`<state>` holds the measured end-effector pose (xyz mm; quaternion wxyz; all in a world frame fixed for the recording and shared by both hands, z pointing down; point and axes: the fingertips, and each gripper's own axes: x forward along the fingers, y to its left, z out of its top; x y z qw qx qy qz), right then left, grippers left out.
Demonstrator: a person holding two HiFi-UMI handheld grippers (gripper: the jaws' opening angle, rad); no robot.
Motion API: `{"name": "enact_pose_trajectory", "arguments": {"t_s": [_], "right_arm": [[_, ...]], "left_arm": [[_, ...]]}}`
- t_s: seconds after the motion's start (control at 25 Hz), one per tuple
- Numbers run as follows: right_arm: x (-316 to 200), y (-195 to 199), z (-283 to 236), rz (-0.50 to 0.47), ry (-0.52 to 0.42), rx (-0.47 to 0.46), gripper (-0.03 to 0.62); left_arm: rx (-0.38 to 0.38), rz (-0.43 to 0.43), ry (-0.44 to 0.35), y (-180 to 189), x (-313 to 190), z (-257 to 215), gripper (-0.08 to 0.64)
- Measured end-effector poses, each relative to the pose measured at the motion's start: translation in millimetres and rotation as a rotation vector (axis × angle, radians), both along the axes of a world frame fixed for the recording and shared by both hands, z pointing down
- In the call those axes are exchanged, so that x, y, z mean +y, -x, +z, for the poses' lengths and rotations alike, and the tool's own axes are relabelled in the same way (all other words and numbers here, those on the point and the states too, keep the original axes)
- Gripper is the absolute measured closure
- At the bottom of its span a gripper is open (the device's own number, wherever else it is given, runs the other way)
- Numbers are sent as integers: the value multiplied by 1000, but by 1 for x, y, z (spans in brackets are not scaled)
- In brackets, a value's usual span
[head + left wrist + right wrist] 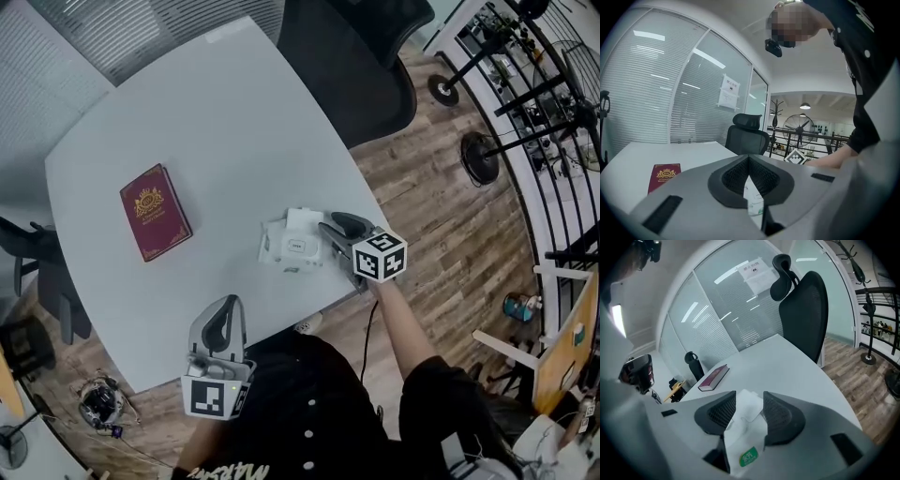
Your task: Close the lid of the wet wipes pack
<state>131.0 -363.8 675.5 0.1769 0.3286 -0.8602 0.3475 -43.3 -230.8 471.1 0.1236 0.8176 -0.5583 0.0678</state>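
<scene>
The wet wipes pack [292,246] lies flat on the white table [216,112], near the edge on the person's side and well apart from the red book [155,212], and its lid [302,222] looks flipped open, so the closing step is not yet done. The right gripper [330,234] is at the pack's right side with its jaws released and standing wide. In the right gripper view the pack and its green label [748,457] show in the gap between them, with neither pad pressing on it. The left gripper [230,302] hovers at the near table edge, well short of the pack, with its jaws clenched together on nothing. The main risk, as I judge it, is that the pack is light and the table smooth. With nothing bracing it, a sideways nudge on the lid would likely slide or spin the whole pack instead of folding the flap over. Coming in with the jaws spread could also snag the lid's edge on one jaw or crumple the soft wrapper. A press that lands off-centre may leave the lid resting down but not clicked, free to spring up again. Whether a wipe pokes out under the flap I cannot tell, and one could jam the closure
</scene>
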Motion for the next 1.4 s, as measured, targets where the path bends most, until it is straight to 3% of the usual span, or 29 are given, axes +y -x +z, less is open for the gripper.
{"name": "enact_pose_trajectory", "arguments": {"t_s": [0.44,0.64,1.08,1.4], "right_arm": [[-10,12,42,-108,196,15,411],[-11,16,45,-164,167,87,476],[-6,16,10,-157,73,-6,540],[26,24,-11,-227,-107,41,538]], "left_arm": [[20,-17,69,8,-9,23,551],[7,-35,89,13,-10,30,551],[-2,-9,45,5,-11,18,551],[-24,29,-19,-10,-1,-1,551]]}}
